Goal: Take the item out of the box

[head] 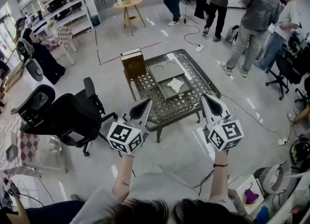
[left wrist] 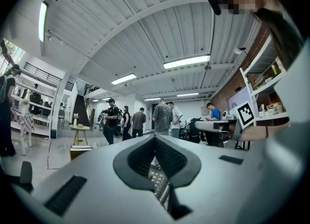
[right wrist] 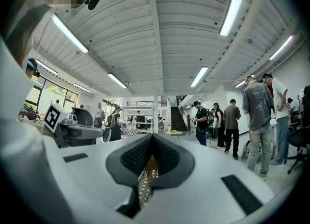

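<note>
An open grey-green box (head: 182,93) lies on the dark lattice metal table (head: 193,103), holding a crumpled white item (head: 175,84). Its lid (head: 165,70) lies flat just behind it. My left gripper (head: 147,103) hangs in the air at the table's near left edge, jaws shut and empty. My right gripper (head: 204,98) hovers at the near right edge, also shut with nothing in it. Both point toward the table, short of the box. In the left gripper view the left gripper (left wrist: 155,138) has its pads together; the right gripper (right wrist: 152,137) looks the same in its own view.
A brown wooden box (head: 132,63) stands on the table's far left corner. A black office chair (head: 65,115) is left of the table. Several people stand at the back right, near a cable and power strip (head: 198,48). A small round table (head: 127,4) stands farther back.
</note>
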